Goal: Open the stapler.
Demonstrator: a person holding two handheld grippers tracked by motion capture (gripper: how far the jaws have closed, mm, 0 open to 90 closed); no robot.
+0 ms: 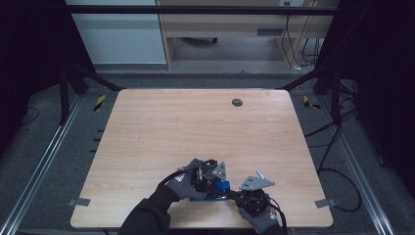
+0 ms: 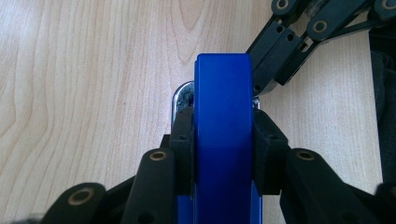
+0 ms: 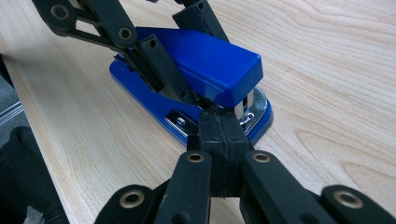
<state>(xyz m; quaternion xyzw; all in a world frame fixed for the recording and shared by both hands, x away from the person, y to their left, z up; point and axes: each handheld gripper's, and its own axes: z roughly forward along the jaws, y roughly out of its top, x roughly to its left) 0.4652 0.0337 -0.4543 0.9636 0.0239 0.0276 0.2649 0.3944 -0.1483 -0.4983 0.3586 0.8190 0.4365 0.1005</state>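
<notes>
Two black jaws of the left gripper (image 2: 223,140) press on both sides of the one blue stapler (image 2: 223,140), so they are about half closed and hold its top arm. One stapler (image 1: 215,191) lies flat on the worktop (image 1: 195,127), near its front edge and a little right of the middle, between the two gloved hands. Its metal nose (image 3: 254,109) points toward the right gripper (image 3: 219,126). That gripper's jaws are fully closed together with nothing between them, and their tips are at the gap under the stapler's front; whether they touch the metal I cannot tell. In the high view the left gripper (image 1: 208,177) and the right gripper (image 1: 249,193) are just beside each other. One round grey cap (image 1: 237,102) sits at the far side of the worktop.
</notes>
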